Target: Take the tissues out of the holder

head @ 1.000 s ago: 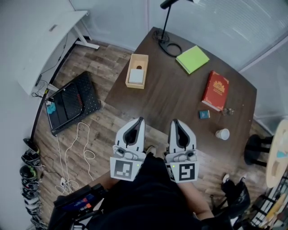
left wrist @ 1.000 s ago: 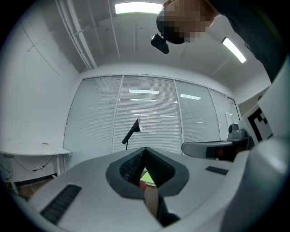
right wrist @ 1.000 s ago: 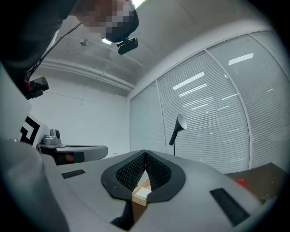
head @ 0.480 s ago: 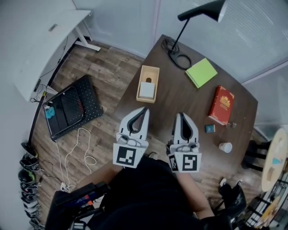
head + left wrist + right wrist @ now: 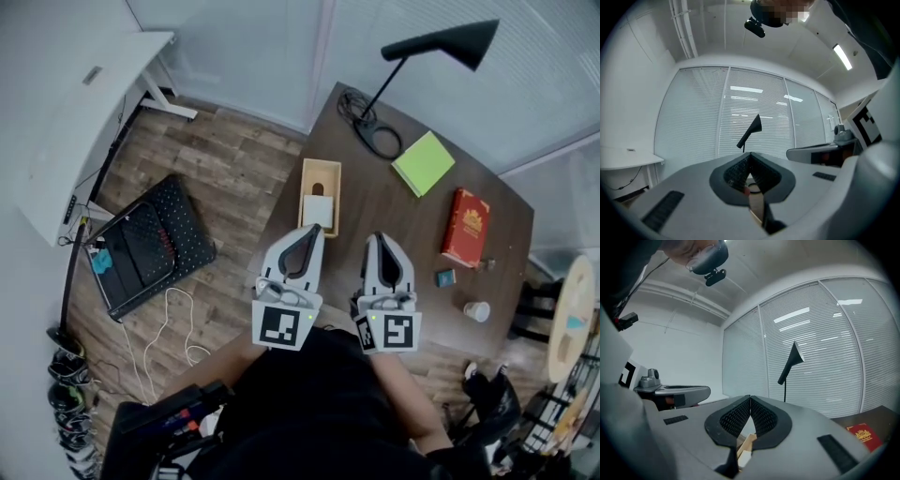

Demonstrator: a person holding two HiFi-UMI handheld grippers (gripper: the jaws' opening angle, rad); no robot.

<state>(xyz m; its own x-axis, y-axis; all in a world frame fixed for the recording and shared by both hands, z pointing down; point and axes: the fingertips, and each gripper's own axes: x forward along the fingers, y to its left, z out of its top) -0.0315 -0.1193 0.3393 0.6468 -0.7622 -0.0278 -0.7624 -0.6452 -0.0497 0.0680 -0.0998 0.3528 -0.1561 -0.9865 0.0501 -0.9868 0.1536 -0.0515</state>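
Observation:
A wooden tissue holder (image 5: 329, 174) lies on the dark table (image 5: 394, 206) near its left edge, with white tissues (image 5: 318, 210) in its near half. My left gripper (image 5: 316, 229) is shut with nothing in it, its tips just short of the holder's near end. My right gripper (image 5: 379, 237) is shut and empty too, level over the table to the holder's right. In the left gripper view the jaws (image 5: 749, 155) meet at the tip. In the right gripper view the shut jaws (image 5: 750, 398) stand above the holder's (image 5: 745, 447) wooden edge.
On the table are a black lamp (image 5: 441, 42) with a coiled cable, a green notepad (image 5: 425, 161), a red book (image 5: 468, 225), a small blue box (image 5: 446, 278) and a paper cup (image 5: 478, 311). A black board (image 5: 150, 239) and cables lie on the floor at left.
Both grippers have advanced side by side from over the floor to the table's near edge, closing on the holder. Their jaws have stayed shut.

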